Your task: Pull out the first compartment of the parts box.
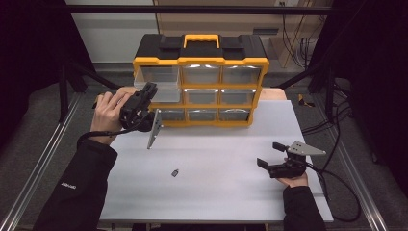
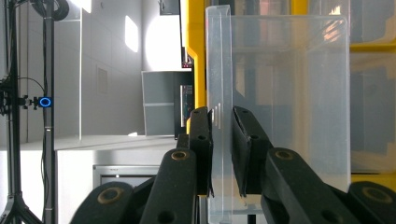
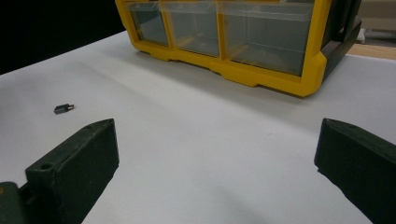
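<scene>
At the cabinet's (image 1: 200,86) left column, the left tool (image 1: 149,91) grips the front wall of a clear drawer (image 1: 161,85) pulled partway out of the top-left slot. The tool's jaws are nearly closed, one on either side of the thin plastic wall, as the left gripper view shows: the drawer (image 2: 280,93) wall stands edge-on between the two black pads (image 2: 201,140), which press on or lie just beside it. The left hand (image 1: 108,111) holds the tool from the worktop's left rear, forearm in a dark sleeve rising from the lower left, tool pointing right and back toward the cabinet. Its grey plate (image 1: 155,130) hangs down just in front of the cabinet's lower left corner.

Right tool (image 1: 269,154): rests near the worktop's (image 1: 211,192) right front, well apart from the drawer, jaws wide open and holding nothing. The right hand (image 1: 293,180) cradles it from below, tool aimed left.

Small dark part (image 1: 175,173): lies loose on the white worktop, between the two tools, nearer the front.

Right gripper view: shows the part (image 3: 63,108) to the left beyond its own spread jaws, and the cabinet's (image 3: 261,70) bottom row of drawers, all closed. Left gripper view: turned on its side, gives the grip on the drawer wall up close, which the high view leaves too small to judge.
</scene>
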{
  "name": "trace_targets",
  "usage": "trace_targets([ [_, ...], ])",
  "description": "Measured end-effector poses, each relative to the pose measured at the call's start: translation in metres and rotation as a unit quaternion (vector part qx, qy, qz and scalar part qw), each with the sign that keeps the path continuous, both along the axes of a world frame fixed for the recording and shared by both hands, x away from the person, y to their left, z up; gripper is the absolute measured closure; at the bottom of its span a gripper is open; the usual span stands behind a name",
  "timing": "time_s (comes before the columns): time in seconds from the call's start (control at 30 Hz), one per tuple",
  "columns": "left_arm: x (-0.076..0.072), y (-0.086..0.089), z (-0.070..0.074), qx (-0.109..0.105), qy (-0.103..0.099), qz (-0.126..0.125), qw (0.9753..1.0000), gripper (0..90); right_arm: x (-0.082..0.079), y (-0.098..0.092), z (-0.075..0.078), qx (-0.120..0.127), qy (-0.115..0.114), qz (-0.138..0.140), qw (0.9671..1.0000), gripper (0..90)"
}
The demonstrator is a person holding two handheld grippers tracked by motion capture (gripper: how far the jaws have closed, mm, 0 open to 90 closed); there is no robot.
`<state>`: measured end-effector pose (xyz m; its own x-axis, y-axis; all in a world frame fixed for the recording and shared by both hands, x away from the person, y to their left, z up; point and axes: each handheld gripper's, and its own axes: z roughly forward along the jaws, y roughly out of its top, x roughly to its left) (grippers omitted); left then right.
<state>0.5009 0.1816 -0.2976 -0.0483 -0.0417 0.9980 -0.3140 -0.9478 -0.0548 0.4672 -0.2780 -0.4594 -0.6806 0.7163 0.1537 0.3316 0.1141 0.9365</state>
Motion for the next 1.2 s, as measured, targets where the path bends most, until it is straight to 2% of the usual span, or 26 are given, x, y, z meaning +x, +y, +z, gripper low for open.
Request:
trace_targets([
  [0.6, -0.005, 0.0016, -0.0028, -0.007, 0.0, -0.002, 1.0, 78.7, 0.0, 0.0, 0.0, -0.001, -0.001, 0.001, 1.0, 0.3],
  [1.2, -0.0094, 0.0017, -0.0024, -0.002, -0.005, -0.003, 1.0, 78.8, 0.0, 0.0005, -0.0002, -0.001, 0.0, 0.0, 1.0, 0.3],
])
